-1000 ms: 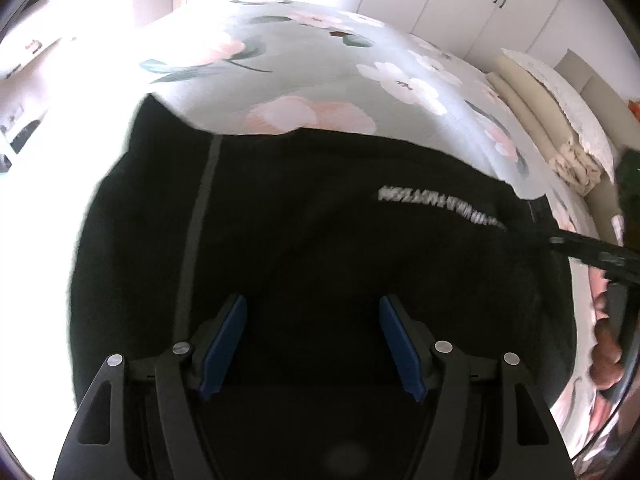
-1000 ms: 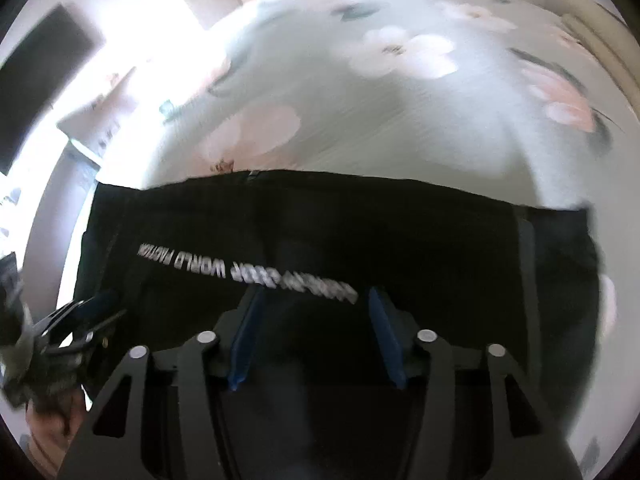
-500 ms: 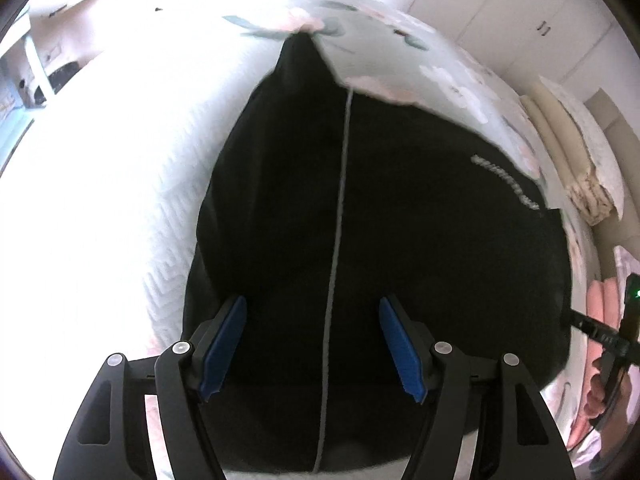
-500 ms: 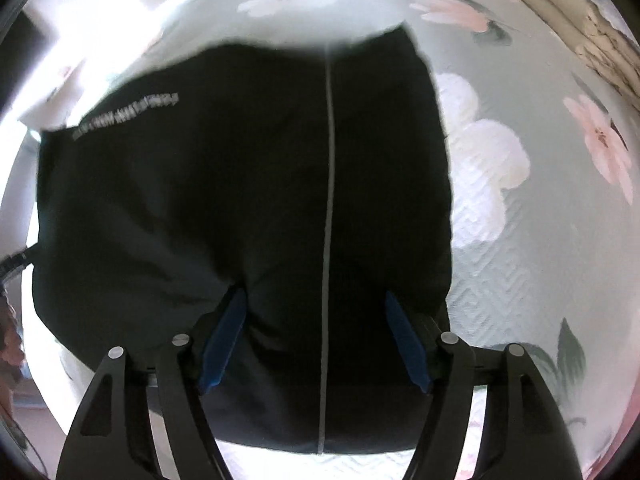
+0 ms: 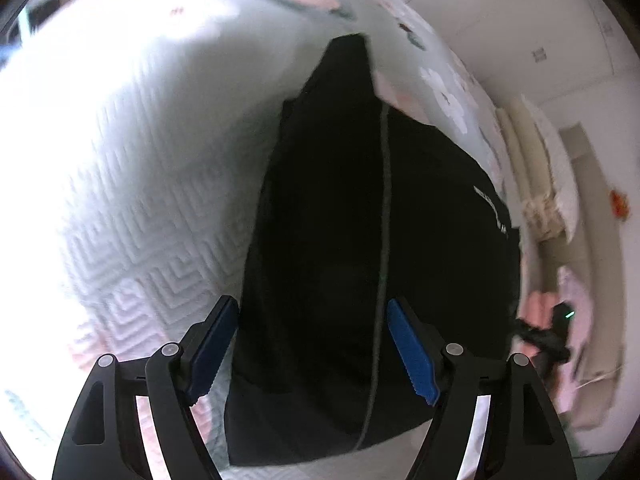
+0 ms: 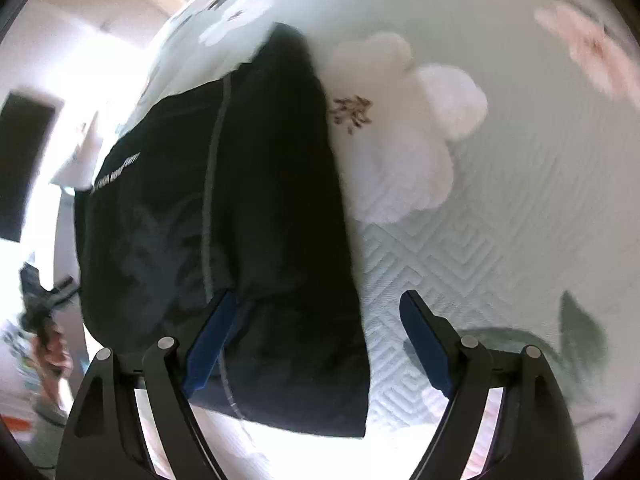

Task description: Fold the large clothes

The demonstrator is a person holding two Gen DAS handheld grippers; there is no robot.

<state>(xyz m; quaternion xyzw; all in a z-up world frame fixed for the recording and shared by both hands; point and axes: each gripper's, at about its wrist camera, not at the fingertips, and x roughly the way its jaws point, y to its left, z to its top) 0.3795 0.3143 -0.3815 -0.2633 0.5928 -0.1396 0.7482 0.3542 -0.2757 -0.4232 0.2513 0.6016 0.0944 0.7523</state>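
A black garment [image 5: 340, 240] with a thin grey stripe and white lettering lies folded flat on the floral bedspread [image 5: 140, 184]. My left gripper [image 5: 312, 348] is open and empty, hovering over the garment's near left edge. In the right wrist view the same garment [image 6: 248, 220] fills the left half. My right gripper [image 6: 316, 340] is open and empty above its near right corner, one finger over the cloth and one over the bedspread [image 6: 480, 220]. The other gripper [image 5: 548, 336] shows at the right edge of the left wrist view.
White wardrobe doors [image 5: 540, 32] stand behind the bed. Cream pillows and folded bedding [image 5: 536, 184] lie at the right side. Pink cloth [image 5: 540, 308] sits near the bed's right edge. A dark screen [image 6: 24, 168] hangs on the wall at left.
Both grippers have swung outward toward the garment's two sides and drawn back. The garment lies still and both stay open.
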